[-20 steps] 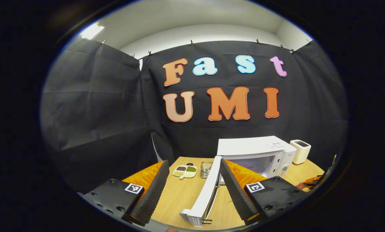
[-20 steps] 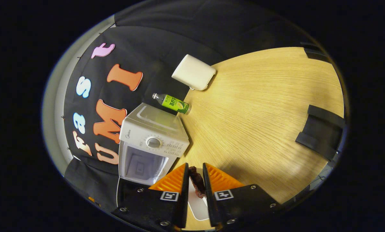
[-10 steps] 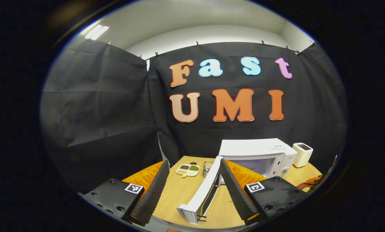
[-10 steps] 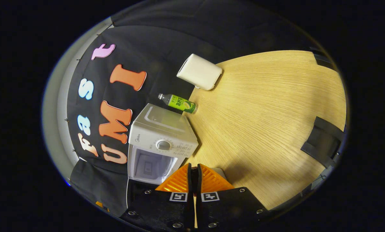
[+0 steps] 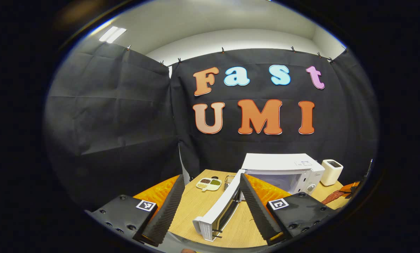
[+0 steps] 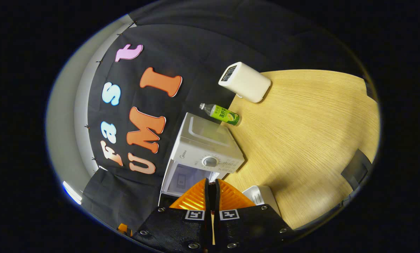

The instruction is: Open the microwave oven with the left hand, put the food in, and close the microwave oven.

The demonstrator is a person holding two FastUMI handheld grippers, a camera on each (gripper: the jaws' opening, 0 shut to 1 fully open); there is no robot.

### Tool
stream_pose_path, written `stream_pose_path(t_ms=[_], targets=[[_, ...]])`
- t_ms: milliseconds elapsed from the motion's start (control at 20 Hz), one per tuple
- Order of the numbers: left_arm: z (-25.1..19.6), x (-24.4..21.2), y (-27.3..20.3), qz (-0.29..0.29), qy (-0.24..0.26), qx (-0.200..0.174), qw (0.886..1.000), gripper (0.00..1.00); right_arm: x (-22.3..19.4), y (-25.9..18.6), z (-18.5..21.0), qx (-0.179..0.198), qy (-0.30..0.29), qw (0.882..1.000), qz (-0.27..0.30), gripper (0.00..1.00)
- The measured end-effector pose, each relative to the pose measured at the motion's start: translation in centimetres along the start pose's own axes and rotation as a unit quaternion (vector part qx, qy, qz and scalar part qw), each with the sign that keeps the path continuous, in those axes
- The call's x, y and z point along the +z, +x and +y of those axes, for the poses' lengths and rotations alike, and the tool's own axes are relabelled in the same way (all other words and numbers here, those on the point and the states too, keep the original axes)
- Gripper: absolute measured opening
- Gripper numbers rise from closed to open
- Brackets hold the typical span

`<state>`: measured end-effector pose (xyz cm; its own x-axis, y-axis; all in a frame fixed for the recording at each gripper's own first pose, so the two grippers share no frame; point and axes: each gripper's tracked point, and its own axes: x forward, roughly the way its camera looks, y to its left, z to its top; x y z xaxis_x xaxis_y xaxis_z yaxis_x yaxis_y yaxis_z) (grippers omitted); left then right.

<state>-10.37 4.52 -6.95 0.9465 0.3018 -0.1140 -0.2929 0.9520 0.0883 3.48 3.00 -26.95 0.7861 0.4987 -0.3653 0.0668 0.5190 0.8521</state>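
Observation:
The white microwave [image 5: 283, 168] stands on the wooden table with its door [image 5: 219, 210] swung wide open. In the left gripper view the door's edge lies between the fingers of my open left gripper [image 5: 211, 177], which does not touch it. In the right gripper view the microwave [image 6: 210, 147] shows its open cavity [image 6: 183, 178] just beyond my right gripper [image 6: 211, 181]. That gripper is shut, and a thin dark sliver of the food [image 6: 211, 188] shows between its fingers. A white plate [image 6: 260, 197] lies just to its right. A reddish strip [image 5: 334, 196] shows at the left gripper view's right edge.
A cream toaster [image 6: 245, 82] and a green-labelled bottle [image 6: 224, 114] stand behind the microwave. Left of the open door sit a small divided dish [image 5: 209, 183] and a metal basket [image 5: 228, 180]. A black object [image 6: 357, 168] lies at the table's right edge [image 6: 318, 116].
My right gripper shut on the dark food piece over the white plate, then swung left toward the microwave's open cavity. My left gripper, still open, drew back a little from the door.

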Motion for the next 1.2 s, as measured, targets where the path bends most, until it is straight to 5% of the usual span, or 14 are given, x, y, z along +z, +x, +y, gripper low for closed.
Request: stream_pose_path(t_ms=[300, 700, 1050, 1200], targets=[[2.5, 0.2, 1.9, -0.015, 0.018, -0.012, 1.000, 1.00, -2.0, 2.4, 5.0, 0.023, 0.000, 1.000, -0.013, 0.01], [6.9, 0.1, 10.6, -0.029, 0.037, -0.088, 0.995, 1.00, -7.1, 8.4, 11.2, 0.034, 0.016, 0.997, -0.067, 0.01], [9.5, -1.8, 14.9, -0.019, 0.021, -0.123, 0.992, 0.94, -11.9, 15.5, 13.2, 0.010, 0.013, 0.996, -0.085, 0.01], [10.5, -2.8, 16.5, -0.010, 0.020, -0.121, 0.992, 1.00, -12.5, 19.0, 13.0, -0.009, 0.004, 0.995, -0.097, 0.01]])
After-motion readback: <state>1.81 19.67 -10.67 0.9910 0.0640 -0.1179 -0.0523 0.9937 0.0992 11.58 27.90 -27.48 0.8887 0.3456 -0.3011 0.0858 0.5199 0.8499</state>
